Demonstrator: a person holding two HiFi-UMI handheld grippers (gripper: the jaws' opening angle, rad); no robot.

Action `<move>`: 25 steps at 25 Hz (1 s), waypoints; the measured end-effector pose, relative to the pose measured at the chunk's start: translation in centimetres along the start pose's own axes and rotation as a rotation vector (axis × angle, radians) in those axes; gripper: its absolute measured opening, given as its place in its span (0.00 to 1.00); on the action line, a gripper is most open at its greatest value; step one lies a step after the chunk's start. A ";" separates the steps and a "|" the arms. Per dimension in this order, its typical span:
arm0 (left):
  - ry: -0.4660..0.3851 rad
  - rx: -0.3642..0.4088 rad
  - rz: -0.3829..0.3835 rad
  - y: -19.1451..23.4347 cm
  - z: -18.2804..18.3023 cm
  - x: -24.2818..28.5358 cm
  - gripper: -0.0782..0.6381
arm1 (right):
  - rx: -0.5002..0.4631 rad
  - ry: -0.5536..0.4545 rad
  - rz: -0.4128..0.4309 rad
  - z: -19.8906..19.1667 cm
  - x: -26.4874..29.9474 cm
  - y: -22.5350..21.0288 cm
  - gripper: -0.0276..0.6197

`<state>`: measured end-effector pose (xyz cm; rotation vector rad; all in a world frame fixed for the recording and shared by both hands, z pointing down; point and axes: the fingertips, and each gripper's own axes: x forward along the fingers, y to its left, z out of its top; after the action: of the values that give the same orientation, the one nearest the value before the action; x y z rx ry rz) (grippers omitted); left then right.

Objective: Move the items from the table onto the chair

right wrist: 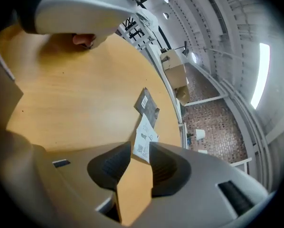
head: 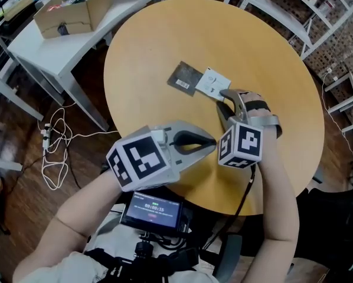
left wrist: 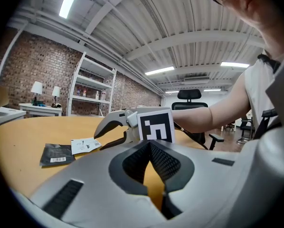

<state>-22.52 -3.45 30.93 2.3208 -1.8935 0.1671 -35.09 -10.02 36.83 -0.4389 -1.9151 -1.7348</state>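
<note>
On the round wooden table [head: 164,40] lie a dark packet with a barcode [head: 185,77] and, touching it on the right, a white printed card [head: 213,82]. My right gripper [head: 224,102] is at the card's near edge with its jaws open. In the right gripper view the card's corner [right wrist: 144,139] shows in the gap of that gripper [right wrist: 141,151], with the dark packet [right wrist: 146,103] beyond. My left gripper [head: 211,144] hovers low over the table's near side, its tips closed together [left wrist: 150,145] with nothing in them. It looks at the packet [left wrist: 56,154], the card [left wrist: 85,145] and the right gripper [left wrist: 99,139].
A white desk with an open cardboard box [head: 73,7] stands at the back left. Cables [head: 55,152] lie on the floor to the left. White shelving [head: 336,16] lines the right. A black office chair [left wrist: 195,95] shows behind the table. A small screen [head: 153,210] sits at my chest.
</note>
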 end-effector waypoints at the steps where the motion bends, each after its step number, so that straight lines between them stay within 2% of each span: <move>1: 0.000 0.000 0.000 0.0 0.0 0.0 0.12 | -0.011 0.004 -0.004 0.0 0.2 -0.1 0.24; 3: 0.000 0.001 0.000 0.0 0.0 0.0 0.12 | -0.028 0.011 -0.005 0.0 0.5 0.0 0.23; 5: 0.000 0.000 0.000 0.0 0.0 0.1 0.12 | -0.037 0.012 -0.002 0.1 0.7 0.4 0.16; 6: 0.000 -0.001 -0.001 0.0 0.0 0.1 0.12 | -0.042 0.014 -0.005 0.1 0.9 0.6 0.09; 7: 0.001 -0.002 -0.001 0.0 0.0 0.1 0.12 | -0.048 0.019 -0.013 0.0 1.0 0.7 0.07; 21: 0.005 -0.019 0.023 0.3 -0.2 -0.1 0.12 | -0.038 0.018 -0.156 0.3 -2.7 -1.9 0.06; 25: 0.002 -0.024 0.046 0.7 -0.1 -0.2 0.12 | -0.053 0.008 -0.220 0.6 -4.4 -3.3 0.06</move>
<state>-23.25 -3.36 31.01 2.2626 -1.9376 0.1508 -33.44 -9.40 31.60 -0.2465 -1.9769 -1.9262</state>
